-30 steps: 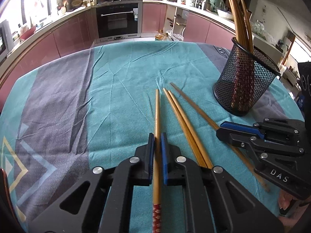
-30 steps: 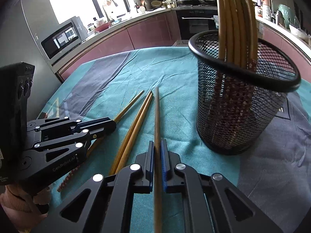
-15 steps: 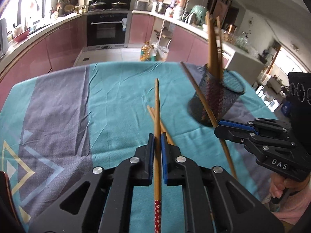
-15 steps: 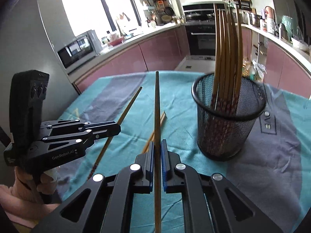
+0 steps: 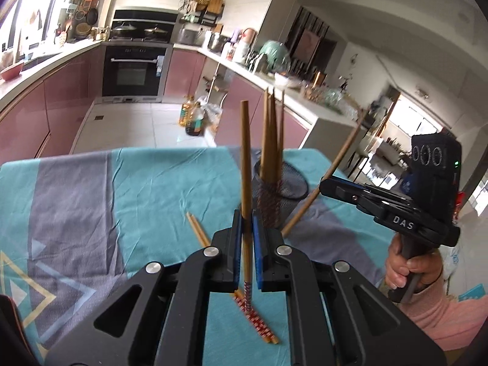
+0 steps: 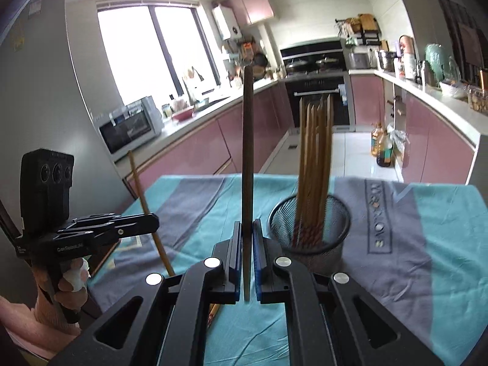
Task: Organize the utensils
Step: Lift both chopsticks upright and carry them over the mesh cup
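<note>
My left gripper (image 5: pixel 247 213) is shut on a wooden chopstick (image 5: pixel 245 158) that points up and forward, its red patterned end below the jaws. My right gripper (image 6: pixel 247 224) is shut on another chopstick (image 6: pixel 247 152), also held clear of the table. Each gripper shows in the other's view: the right one (image 5: pixel 328 186) with its chopstick (image 5: pixel 329 170) slanting, the left one (image 6: pixel 152 222) with its chopstick (image 6: pixel 145 204). A black mesh cup (image 6: pixel 309 228) (image 5: pixel 280 187) stands ahead on the cloth with several chopsticks (image 6: pixel 314 158) upright in it. Two chopsticks (image 5: pixel 198 231) lie on the cloth under my left gripper.
The table wears a teal and grey cloth (image 5: pixel 122 189) (image 6: pixel 396 244). Beyond its far edge lie the kitchen floor with oil bottles (image 5: pixel 192 119), pink cabinets and an oven (image 5: pixel 131 73). A person's hand (image 5: pixel 408 270) in a pink sleeve holds the right gripper's handle.
Both grippers have risen off the cloth, each lifting its chopstick, and tilted up so the kitchen fills the views. The mesh cup now sits lower and farther ahead. Two chopsticks stayed on the table.
</note>
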Action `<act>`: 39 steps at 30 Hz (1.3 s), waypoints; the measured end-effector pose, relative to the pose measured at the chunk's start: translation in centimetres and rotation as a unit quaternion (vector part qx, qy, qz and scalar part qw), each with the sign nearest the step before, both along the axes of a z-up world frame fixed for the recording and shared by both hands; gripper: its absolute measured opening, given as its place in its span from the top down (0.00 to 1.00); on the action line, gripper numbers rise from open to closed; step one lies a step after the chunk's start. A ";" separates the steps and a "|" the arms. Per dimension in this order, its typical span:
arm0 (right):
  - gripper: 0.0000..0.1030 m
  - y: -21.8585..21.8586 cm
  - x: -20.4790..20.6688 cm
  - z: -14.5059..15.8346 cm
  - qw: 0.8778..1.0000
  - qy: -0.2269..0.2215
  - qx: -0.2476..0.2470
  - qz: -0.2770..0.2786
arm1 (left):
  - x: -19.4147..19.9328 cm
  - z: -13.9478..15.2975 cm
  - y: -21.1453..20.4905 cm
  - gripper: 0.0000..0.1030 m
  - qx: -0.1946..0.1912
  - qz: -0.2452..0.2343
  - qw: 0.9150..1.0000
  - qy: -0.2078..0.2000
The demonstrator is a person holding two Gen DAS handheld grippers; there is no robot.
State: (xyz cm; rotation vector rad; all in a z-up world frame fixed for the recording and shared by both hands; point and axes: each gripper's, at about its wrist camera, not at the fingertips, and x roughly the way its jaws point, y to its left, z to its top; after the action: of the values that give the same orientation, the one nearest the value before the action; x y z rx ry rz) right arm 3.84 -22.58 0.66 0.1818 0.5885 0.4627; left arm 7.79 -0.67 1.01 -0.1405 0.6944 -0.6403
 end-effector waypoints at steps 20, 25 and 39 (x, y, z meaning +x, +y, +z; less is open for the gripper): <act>0.94 -4.1 1.4 5.7 0.997 -0.071 0.005 -0.033 | 2.5 8.0 -3.1 0.93 -0.040 -0.013 0.997 -0.061; 0.94 -4.4 2.1 6.2 0.996 -0.078 0.002 -0.043 | 2.9 9.6 -4.3 0.93 -0.045 -0.022 0.996 -0.077; 0.94 -3.4 4.4 3.6 0.997 -0.045 -0.033 -0.045 | 5.3 8.0 -8.6 0.93 0.007 -0.027 0.997 -0.068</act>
State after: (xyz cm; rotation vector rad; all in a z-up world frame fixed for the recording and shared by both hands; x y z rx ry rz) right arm 8.24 -26.00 4.23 0.1244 0.5053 0.3621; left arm 13.12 -9.30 9.03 -0.0657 0.5723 -0.6895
